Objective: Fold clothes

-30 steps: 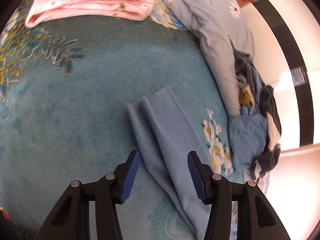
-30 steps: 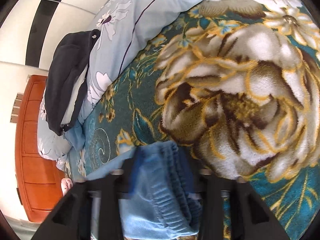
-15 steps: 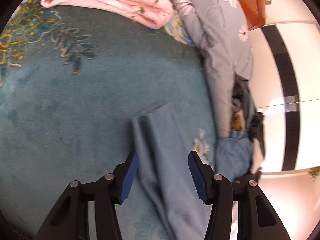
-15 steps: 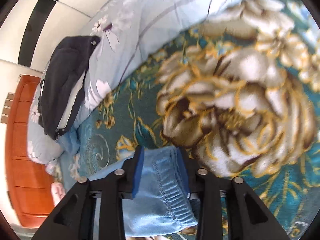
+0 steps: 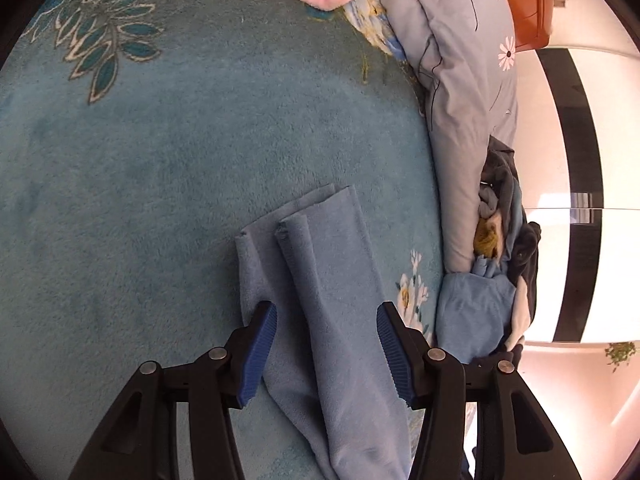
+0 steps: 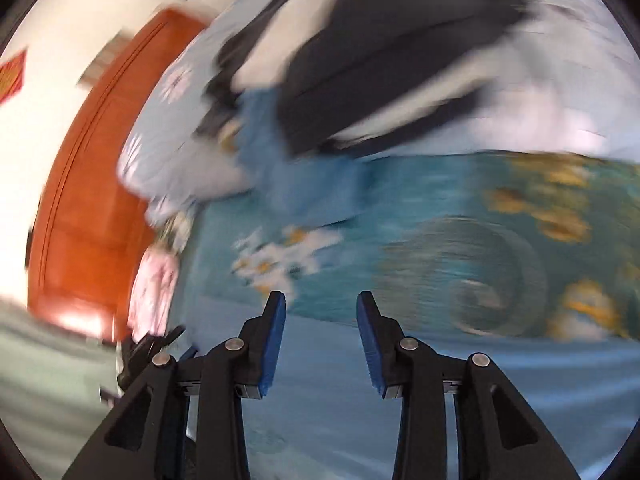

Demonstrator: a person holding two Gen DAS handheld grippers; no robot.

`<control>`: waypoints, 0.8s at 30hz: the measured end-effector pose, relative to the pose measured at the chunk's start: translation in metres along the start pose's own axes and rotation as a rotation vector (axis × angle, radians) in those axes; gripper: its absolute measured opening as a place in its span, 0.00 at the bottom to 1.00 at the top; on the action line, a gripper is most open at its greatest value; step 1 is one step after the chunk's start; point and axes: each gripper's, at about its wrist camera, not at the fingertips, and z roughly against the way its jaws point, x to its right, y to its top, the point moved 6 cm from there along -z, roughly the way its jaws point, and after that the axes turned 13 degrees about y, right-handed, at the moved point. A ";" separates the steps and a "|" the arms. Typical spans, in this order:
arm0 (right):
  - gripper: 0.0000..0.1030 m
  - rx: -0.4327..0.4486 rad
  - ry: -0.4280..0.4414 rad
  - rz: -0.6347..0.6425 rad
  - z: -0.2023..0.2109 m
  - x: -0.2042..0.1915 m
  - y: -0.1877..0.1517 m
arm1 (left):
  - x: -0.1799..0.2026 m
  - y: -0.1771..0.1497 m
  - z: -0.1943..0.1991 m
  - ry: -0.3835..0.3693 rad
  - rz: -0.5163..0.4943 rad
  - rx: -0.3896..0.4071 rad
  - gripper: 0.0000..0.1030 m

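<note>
The folded blue trousers (image 5: pixel 320 300) lie on the teal blanket (image 5: pixel 160 160), long axis running straight ahead between the pads of the spread, empty left gripper (image 5: pixel 326 354), while the right gripper (image 6: pixel 321 340), likewise released, hangs blurred over blue cloth.

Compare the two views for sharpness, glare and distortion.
Left wrist view: sharp, the blue trousers and teal blanket show clear texture; fisheye bending at the edges, washed-out bright wall at right. Right wrist view: heavy motion blur smears the bedding and orange door; only the right gripper reads crisp.
</note>
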 end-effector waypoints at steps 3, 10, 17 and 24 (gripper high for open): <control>0.38 -0.163 0.055 0.115 -0.090 -0.056 0.006 | 0.001 0.002 -0.002 -0.034 0.004 0.006 0.53; 0.38 -0.490 0.021 0.433 -0.254 -0.151 -0.019 | -0.005 0.015 -0.014 -0.066 0.045 0.013 0.53; 0.38 -0.664 -0.037 0.567 -0.339 -0.173 -0.040 | -0.004 0.022 -0.011 -0.092 0.041 0.042 0.37; 0.36 -0.729 -0.035 0.560 -0.375 -0.172 -0.053 | -0.019 0.027 -0.014 -0.094 0.082 0.035 0.08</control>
